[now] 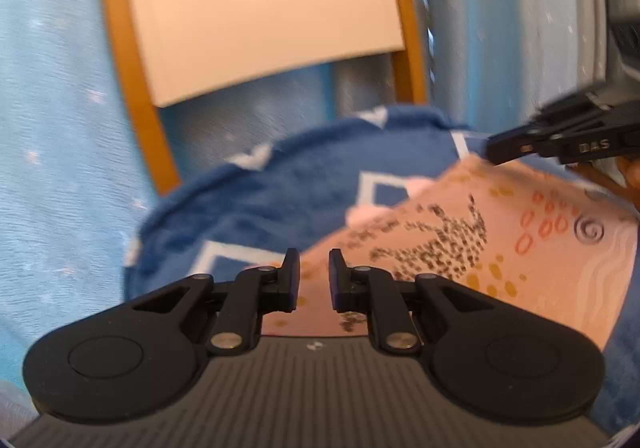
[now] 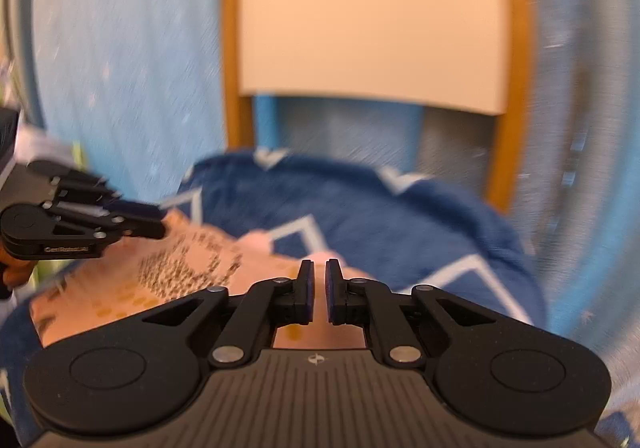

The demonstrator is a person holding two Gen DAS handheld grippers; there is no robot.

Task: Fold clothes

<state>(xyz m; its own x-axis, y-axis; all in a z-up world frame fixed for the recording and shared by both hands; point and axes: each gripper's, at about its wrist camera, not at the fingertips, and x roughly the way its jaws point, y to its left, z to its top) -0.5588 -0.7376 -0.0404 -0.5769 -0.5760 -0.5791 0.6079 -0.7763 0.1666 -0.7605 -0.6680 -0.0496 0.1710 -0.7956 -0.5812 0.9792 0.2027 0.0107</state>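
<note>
Left wrist view: the left gripper [image 1: 314, 276] hangs over the near edge of the pink patterned garment [image 1: 500, 248], its fingers a small gap apart and holding nothing. The garment lies on a blue blanket [image 1: 260, 216].

Right wrist view: the right gripper [image 2: 319, 288] sits above the garment's [image 2: 160, 272] far corner, fingers almost closed with only a thin slit between them, gripping nothing visible. A white chair back [image 2: 372, 16] stands beyond the blanket [image 2: 400, 216].

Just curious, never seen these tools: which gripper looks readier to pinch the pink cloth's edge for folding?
Probably the left gripper: its jaws stand wider apart, right at the pink cloth's edge on the blanket. The right gripper is at the edge too, but its gap is narrower.
</note>
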